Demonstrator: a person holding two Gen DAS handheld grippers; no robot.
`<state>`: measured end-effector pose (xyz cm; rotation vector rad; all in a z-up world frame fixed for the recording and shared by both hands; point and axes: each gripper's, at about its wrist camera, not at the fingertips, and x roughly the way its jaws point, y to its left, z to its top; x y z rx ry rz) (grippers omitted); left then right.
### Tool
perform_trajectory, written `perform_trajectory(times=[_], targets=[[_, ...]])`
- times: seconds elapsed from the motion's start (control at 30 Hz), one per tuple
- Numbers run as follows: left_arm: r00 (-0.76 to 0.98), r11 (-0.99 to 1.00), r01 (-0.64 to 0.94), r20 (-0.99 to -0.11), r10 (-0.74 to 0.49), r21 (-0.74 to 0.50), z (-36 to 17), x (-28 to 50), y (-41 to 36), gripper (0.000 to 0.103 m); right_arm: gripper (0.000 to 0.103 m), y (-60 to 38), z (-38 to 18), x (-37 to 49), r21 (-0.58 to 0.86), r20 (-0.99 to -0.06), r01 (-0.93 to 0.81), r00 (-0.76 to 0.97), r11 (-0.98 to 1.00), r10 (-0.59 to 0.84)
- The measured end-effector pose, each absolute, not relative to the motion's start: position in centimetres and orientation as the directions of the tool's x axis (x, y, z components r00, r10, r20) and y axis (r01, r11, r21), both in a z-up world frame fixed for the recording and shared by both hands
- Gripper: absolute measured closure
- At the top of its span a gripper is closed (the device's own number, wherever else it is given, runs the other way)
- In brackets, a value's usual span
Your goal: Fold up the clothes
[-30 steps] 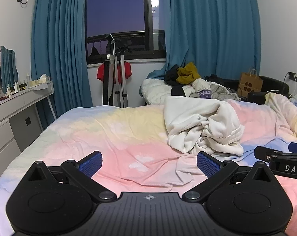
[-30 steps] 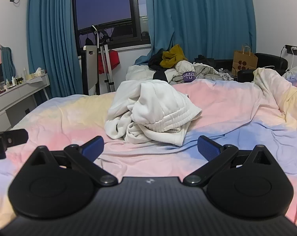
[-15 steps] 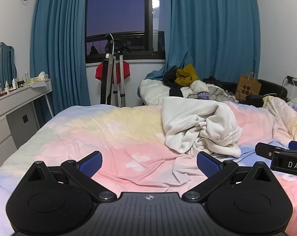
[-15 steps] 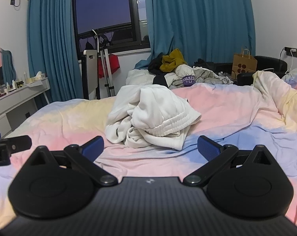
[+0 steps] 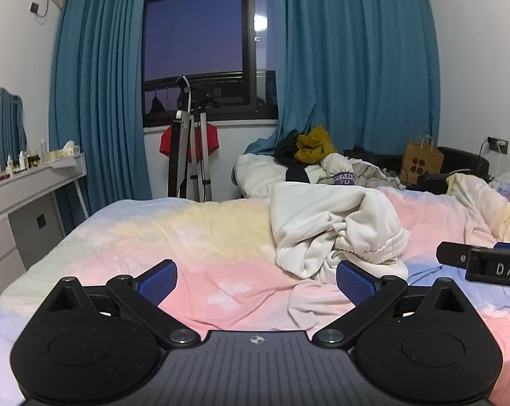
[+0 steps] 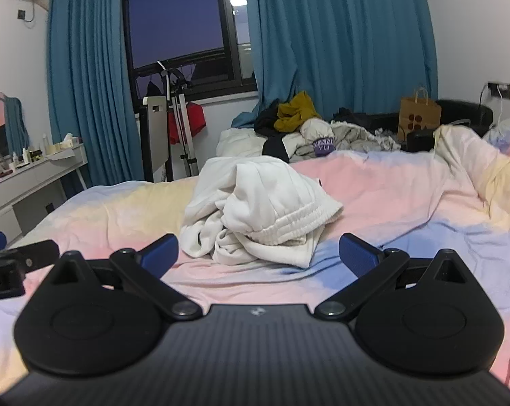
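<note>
Two grippers: both up over the near edge of the bed, nothing in either one
Left gripper (image 5: pixel 256 279): blue-padded fingers spread wide apart, pointing across the pastel duvet (image 5: pixel 194 237), not touching any fabric
Right gripper (image 6: pixel 258 253): same deal, fingers wide apart, aimed pretty much straight at the clothes
Cream sweatpants (image 6: pixel 255 216): crumpled heap in the middle of the bed, ribbed elastic band facing the cameras, lying just past the right gripper's fingertips; ahead and to the right in the left wrist view (image 5: pixel 336 230)
Other laundry: messy pile (image 6: pixel 299 128) beyond the far edge of the bed, mustard piece on top
Background: teal curtains (image 5: pixel 349 67), dark window (image 5: pixel 194 40), tripod (image 5: pixel 190 159), brown paper bag (image 6: pixel 419 115), white vanity (image 5: pixel 25 182) on the left
</note>
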<state>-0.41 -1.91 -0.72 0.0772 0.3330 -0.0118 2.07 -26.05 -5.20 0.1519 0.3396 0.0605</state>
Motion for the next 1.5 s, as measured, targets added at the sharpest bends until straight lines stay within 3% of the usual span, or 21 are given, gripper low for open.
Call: perform_trajectory(times=[0.27, 0.5, 0.57, 0.8, 0.93, 1.03, 1.2, 1.3, 1.47, 1.5], targets=[[0.952, 0.972, 0.114, -0.304, -0.048, 0.205, -0.8, 1.5, -7.0, 0.003, 0.0, -28.9, -4.9, 2.2, 0.199, -0.36, 0.048, 0.932, 0.979, 0.028], [0.946, 0.944, 0.181, -0.311, -0.09, 0.277, -0.4, 8.8, -15.8, 0.003, 0.0, -34.0, -4.7, 2.6, 0.29, -0.401, 0.149, 0.916, 0.945, -0.021], [0.943, 0.927, 0.23, -0.305, -0.136, 0.297, -1.4, 11.0, -18.5, 0.011, 0.0, -35.5, -5.1, 2.9, 0.312, -0.407, 0.174, 0.913, 0.934, -0.034], [0.929, 0.811, 0.339, -0.304, -0.209, 0.477, -7.4, 18.5, -27.9, 0.011, 0.0, -40.5, -7.4, 4.2, 0.446, -0.442, 0.256, 0.896, 0.858, -0.037], [0.946, 0.734, 0.308, -0.276, -0.17, 0.605, -11.2, 22.7, -32.3, 0.011, 0.0, -41.6, -8.0, 4.4, 0.459, -0.436, 0.27, 0.899, 0.846, -0.05], [0.939, 0.671, 0.319, -0.317, -0.13, 0.669, -13.7, 26.1, -34.5, 0.015, 0.0, -42.3, -8.5, 5.0, 0.426, -0.444, 0.302, 0.891, 0.853, -0.093], [0.953, 0.514, 0.258, -0.302, 0.003, 0.818, -17.8, 30.1, -36.3, 0.016, 0.0, -43.2, -10.1, 6.0, 0.461, -0.466, 0.297, 0.883, 0.836, -0.057], [0.961, 0.521, 0.225, -0.275, 0.019, 0.823, -18.3, 31.2, -36.5, 0.033, 0.0, -42.9, -10.9, 6.6, 0.465, -0.475, 0.277, 0.88, 0.84, -0.027], [0.956, 0.678, 0.223, -0.292, -0.013, 0.7, -14.5, 31.0, -35.3, 0.089, 0.0, -42.4, -11.4, 7.0, 0.469, -0.466, 0.244, 0.885, 0.849, 0.003], [0.957, 0.702, 0.224, -0.287, -0.029, 0.676, -13.4, 30.7, -34.7, 0.095, 0.0, -42.4, -11.4, 6.9, 0.474, -0.46, 0.242, 0.888, 0.847, 0.004]])
